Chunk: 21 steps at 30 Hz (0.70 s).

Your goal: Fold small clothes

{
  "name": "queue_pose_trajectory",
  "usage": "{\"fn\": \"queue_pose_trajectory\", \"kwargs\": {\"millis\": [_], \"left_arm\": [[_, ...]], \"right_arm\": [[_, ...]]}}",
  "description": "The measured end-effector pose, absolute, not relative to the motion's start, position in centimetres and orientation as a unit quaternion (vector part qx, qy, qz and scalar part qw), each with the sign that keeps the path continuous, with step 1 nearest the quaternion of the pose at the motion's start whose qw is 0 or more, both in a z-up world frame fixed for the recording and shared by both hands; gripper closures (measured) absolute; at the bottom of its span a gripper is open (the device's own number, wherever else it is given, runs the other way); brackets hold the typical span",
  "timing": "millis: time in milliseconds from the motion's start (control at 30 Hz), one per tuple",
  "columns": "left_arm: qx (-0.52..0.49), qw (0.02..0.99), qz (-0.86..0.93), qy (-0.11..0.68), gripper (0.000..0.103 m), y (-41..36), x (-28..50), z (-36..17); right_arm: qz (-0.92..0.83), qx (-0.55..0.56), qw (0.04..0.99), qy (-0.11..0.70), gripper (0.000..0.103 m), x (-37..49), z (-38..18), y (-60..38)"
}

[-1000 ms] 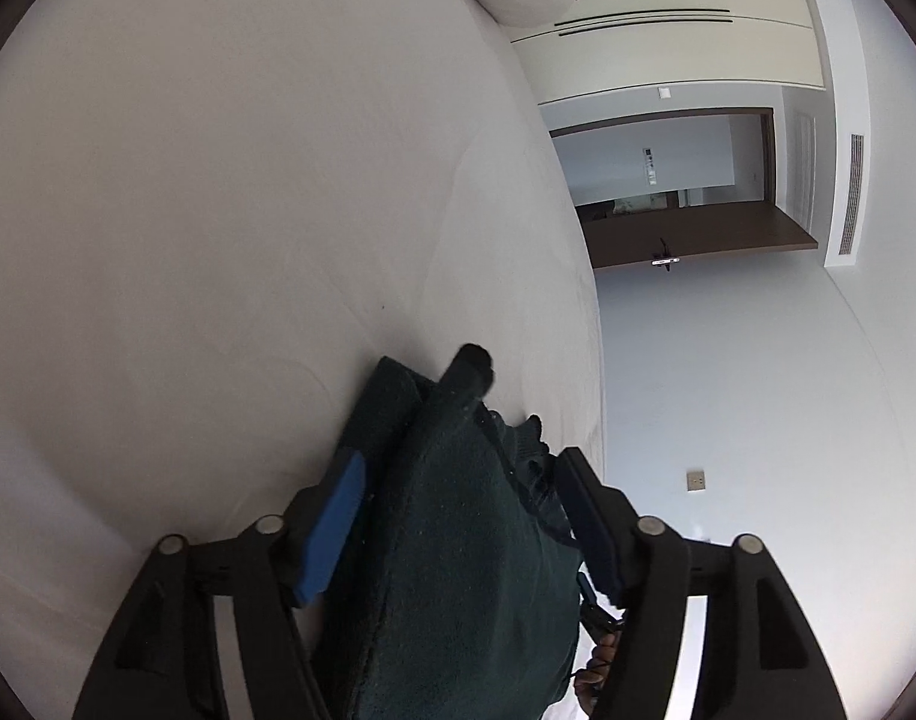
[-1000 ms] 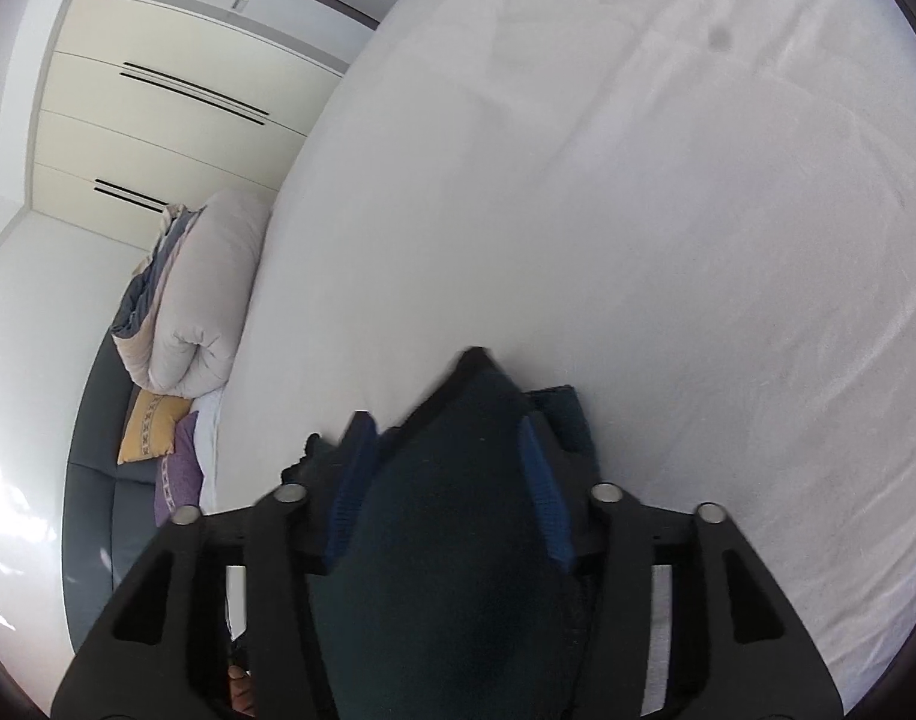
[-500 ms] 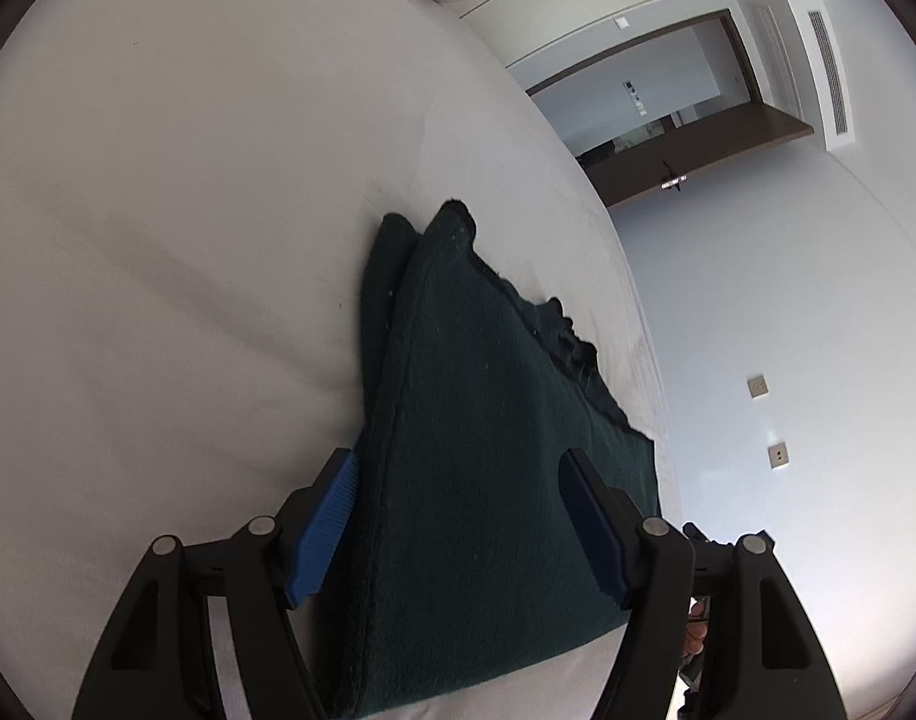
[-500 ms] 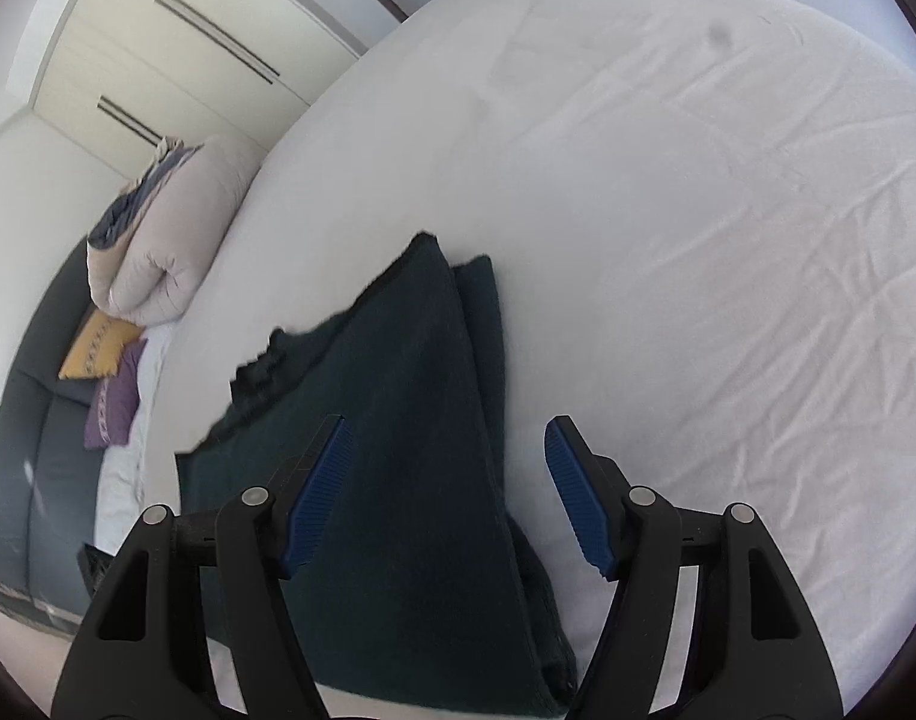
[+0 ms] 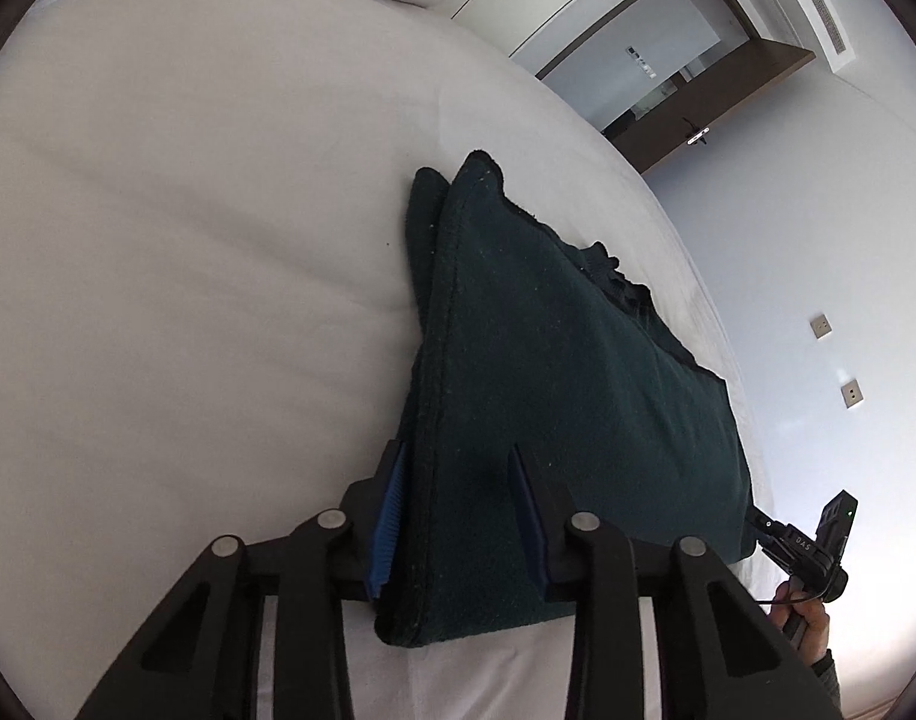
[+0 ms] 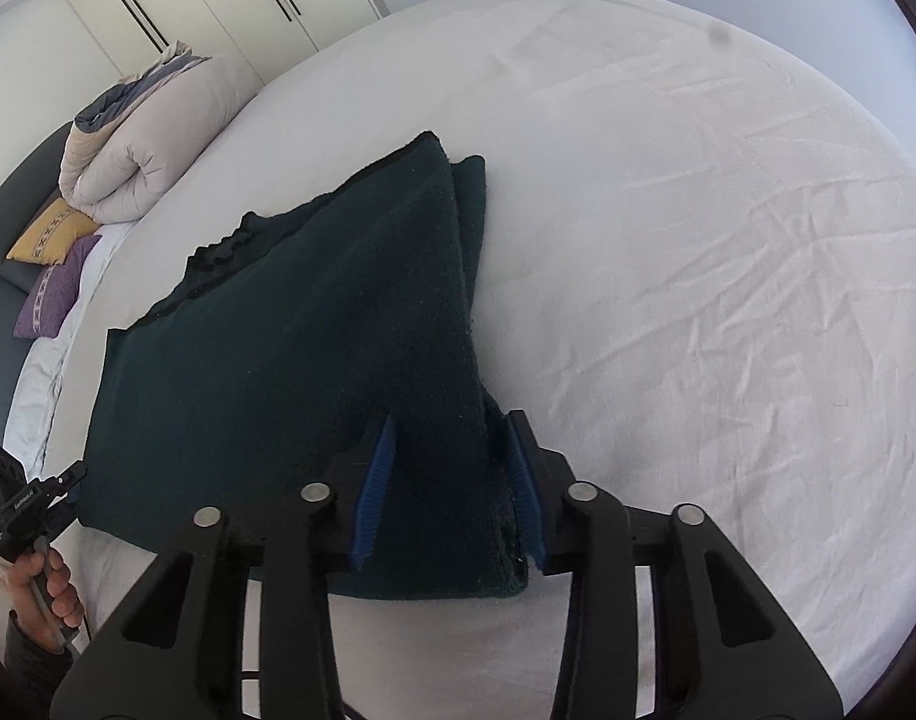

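Both grippers have closed in since half a second ago: their blue pads were wide apart then, and now they squeeze the near corners of the dark green cloth (image 5: 566,396). The cloth itself lies where it lay, folded flat on the white bed (image 5: 176,276).

On the left side, the left gripper (image 5: 461,516) has its two fingers clamped on the cloth's near left corner. One blue pad (image 5: 389,516) sits tight against the thick folded edge, and the other presses into the top of the cloth. Far behind, a rolled grey quilt (image 6: 140,138) rests at the head of the bed, with a yellow pillow (image 6: 50,228) and a purple pillow (image 6: 53,297) just beside it.

On the right side, the right gripper (image 6: 449,489) has its fingers clamped on the near right corner, where the layers look a bit bunched. White sheet with small wrinkles spreads out to the right of the cloth.
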<state>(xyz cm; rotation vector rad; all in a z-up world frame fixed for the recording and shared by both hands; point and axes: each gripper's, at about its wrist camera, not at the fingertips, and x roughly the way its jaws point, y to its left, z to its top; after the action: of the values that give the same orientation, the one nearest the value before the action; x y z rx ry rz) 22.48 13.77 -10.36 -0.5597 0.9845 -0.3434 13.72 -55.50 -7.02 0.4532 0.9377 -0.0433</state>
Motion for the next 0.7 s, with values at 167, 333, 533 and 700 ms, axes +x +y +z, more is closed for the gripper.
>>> {"fn": "queue_pose_trajectory", "kwargs": {"millis": [167, 333, 533, 700], "left_arm": [[-0.239, 0.838, -0.157, 0.464, 0.088, 13.6, 21.9, -10.1], [-0.221, 0.844, -0.157, 0.463, 0.097, 13.3, 21.6, -10.1], [-0.216, 0.847, -0.154, 0.461, 0.097, 13.3, 21.2, -9.8], [-0.221, 0.845, -0.156, 0.461, 0.098, 13.6, 20.4, -9.8]], "right_arm": [[-0.023, 0.217, 0.867, 0.448, 0.076, 13.5, -7.3, -55.7], [-0.024, 0.195, 0.869, 0.454, 0.089, 13.5, -7.2, -55.2], [-0.028, 0.194, 0.872, 0.449, 0.093, 12.8, -6.7, -55.4], [-0.031, 0.205, 0.871, 0.446, 0.094, 12.1, -6.3, -55.7]]}}
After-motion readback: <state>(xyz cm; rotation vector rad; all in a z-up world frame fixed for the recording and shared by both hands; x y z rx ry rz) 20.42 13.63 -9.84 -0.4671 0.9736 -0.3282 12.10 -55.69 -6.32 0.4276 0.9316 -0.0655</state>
